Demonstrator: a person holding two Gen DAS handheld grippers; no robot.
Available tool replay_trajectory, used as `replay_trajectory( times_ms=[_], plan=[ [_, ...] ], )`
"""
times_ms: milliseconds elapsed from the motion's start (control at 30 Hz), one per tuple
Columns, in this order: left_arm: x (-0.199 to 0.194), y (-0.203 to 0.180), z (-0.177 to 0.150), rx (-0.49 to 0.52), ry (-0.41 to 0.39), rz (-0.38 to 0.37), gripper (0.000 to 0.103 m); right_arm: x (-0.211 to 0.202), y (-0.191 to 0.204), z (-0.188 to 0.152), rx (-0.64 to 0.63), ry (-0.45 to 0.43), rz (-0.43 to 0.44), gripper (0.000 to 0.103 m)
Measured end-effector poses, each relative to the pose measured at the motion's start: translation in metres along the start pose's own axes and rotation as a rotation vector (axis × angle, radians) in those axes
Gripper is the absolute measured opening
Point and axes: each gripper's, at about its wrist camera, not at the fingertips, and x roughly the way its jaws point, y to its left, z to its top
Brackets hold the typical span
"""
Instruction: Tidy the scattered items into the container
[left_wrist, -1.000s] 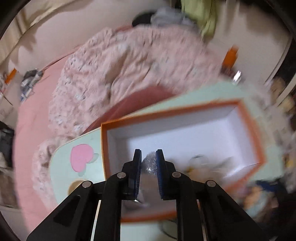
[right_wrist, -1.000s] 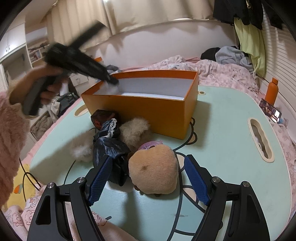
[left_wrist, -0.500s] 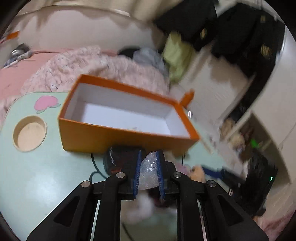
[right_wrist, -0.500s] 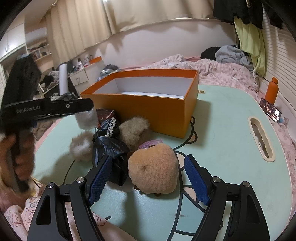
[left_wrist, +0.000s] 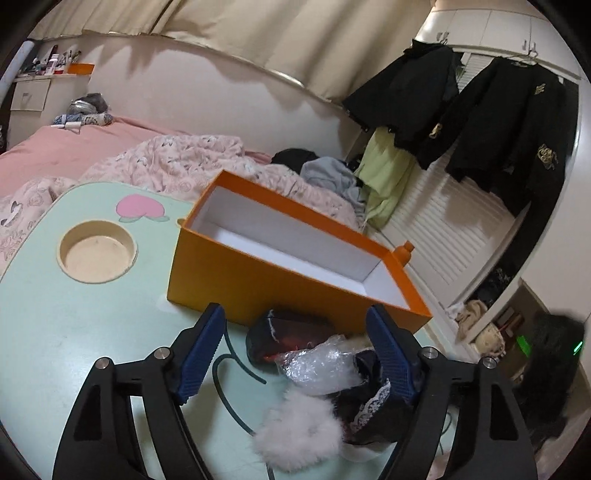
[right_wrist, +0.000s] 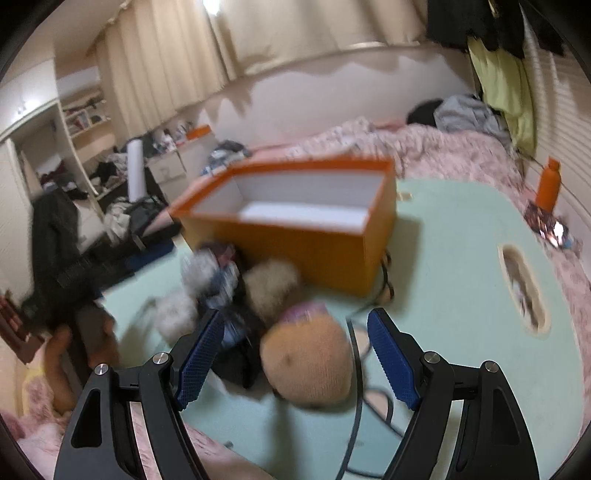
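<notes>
An open orange box (left_wrist: 295, 273) with a white inside stands on the mint table (left_wrist: 74, 314); it also shows in the right wrist view (right_wrist: 306, 218). My left gripper (left_wrist: 295, 347) is open and empty over a pile in front of the box: a clear crumpled plastic wrap (left_wrist: 314, 365), a dark red-black item (left_wrist: 288, 332), black lace fabric (left_wrist: 373, 406) and a white fluffy pom (left_wrist: 295, 439). My right gripper (right_wrist: 295, 354) is open around a tan plush ball (right_wrist: 310, 365), beside a beige fluffy ball (right_wrist: 273, 288). The right view is blurred.
A round cup recess (left_wrist: 96, 252) sits in the table's left part and an oval slot (right_wrist: 524, 288) in its right part. A black cable (right_wrist: 358, 369) lies on the table. A pink bed (left_wrist: 166, 162) and an orange bottle (right_wrist: 548, 182) lie behind.
My left gripper pulled back from the box, opened and let go of the plastic wrap, which now lies on the pile. My right gripper moved slightly, blurring its view.
</notes>
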Motion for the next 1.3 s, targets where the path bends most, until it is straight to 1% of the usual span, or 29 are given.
replay_trajectory(
  times_ms=[67,100,133,200,233,267,300,333,367,433,467,533,633,700,767,867,933,1033,1133,1233,1300],
  plan=[
    [0.001,0.001,-0.002,0.000,0.017,0.011,0.078,-0.008,0.005,0.026,-0.029,-0.047,0.015,0.080],
    [0.002,0.001,-0.003,0.001,0.019,0.014,0.078,-0.010,0.008,0.040,-0.047,-0.055,0.018,0.080],
    [0.000,0.001,-0.004,0.002,0.016,0.015,0.078,-0.006,0.012,0.058,-0.068,-0.037,0.019,0.080],
    [-0.004,0.001,-0.005,0.003,-0.003,0.012,0.078,0.014,0.018,0.092,-0.090,0.072,0.044,0.080],
    [-0.007,0.001,-0.005,0.004,-0.015,0.010,0.078,0.031,0.018,0.108,-0.087,0.152,0.071,0.078],
    [-0.008,0.002,-0.006,0.004,-0.022,0.008,0.078,0.051,0.019,0.121,-0.081,0.239,0.096,0.069],
    [-0.009,0.002,-0.006,0.004,-0.027,0.008,0.078,0.069,0.018,0.129,-0.079,0.315,0.108,0.064],
    [-0.010,0.002,-0.006,0.004,-0.031,0.007,0.078,0.091,0.017,0.135,-0.074,0.403,0.109,0.052],
    [-0.010,0.002,-0.007,0.004,-0.030,0.007,0.078,0.111,0.014,0.138,-0.058,0.478,0.108,0.046],
    [-0.009,0.003,-0.007,0.004,-0.027,0.005,0.078,0.148,0.005,0.135,-0.003,0.621,0.118,0.046],
    [-0.009,0.003,-0.007,0.003,-0.025,0.003,0.078,0.158,0.003,0.130,0.023,0.665,0.132,0.046],
    [-0.010,0.005,-0.007,0.000,-0.026,-0.002,0.079,0.173,0.001,0.120,0.059,0.730,0.153,0.046],
    [-0.009,0.005,-0.006,-0.007,-0.027,-0.005,0.079,0.184,0.006,0.107,0.054,0.782,0.181,0.046],
    [-0.009,0.006,-0.006,-0.011,-0.024,-0.005,0.079,0.187,0.005,0.105,0.048,0.782,0.186,0.045],
    [-0.009,0.006,-0.006,-0.012,-0.023,-0.005,0.079,0.187,0.000,0.106,0.057,0.777,0.181,0.036],
    [-0.010,0.006,-0.007,-0.011,-0.021,-0.005,0.079,0.183,-0.010,0.108,0.085,0.758,0.188,0.036],
    [-0.010,0.006,-0.007,-0.012,-0.021,-0.006,0.079,0.178,-0.019,0.113,0.105,0.715,0.184,0.036],
    [-0.012,0.008,-0.007,-0.018,-0.021,-0.009,0.079,0.161,-0.028,0.128,0.148,0.615,0.204,0.036],
    [-0.011,0.007,-0.007,-0.021,-0.022,-0.008,0.079,0.117,-0.028,0.144,0.126,0.471,0.212,0.036],
    [-0.012,0.007,-0.007,-0.021,-0.022,-0.009,0.079,0.058,-0.023,0.148,0.126,0.324,0.290,0.036],
    [-0.012,0.007,-0.007,-0.021,-0.021,-0.008,0.079,0.035,-0.019,0.142,0.135,0.268,0.338,0.036]
  ],
)
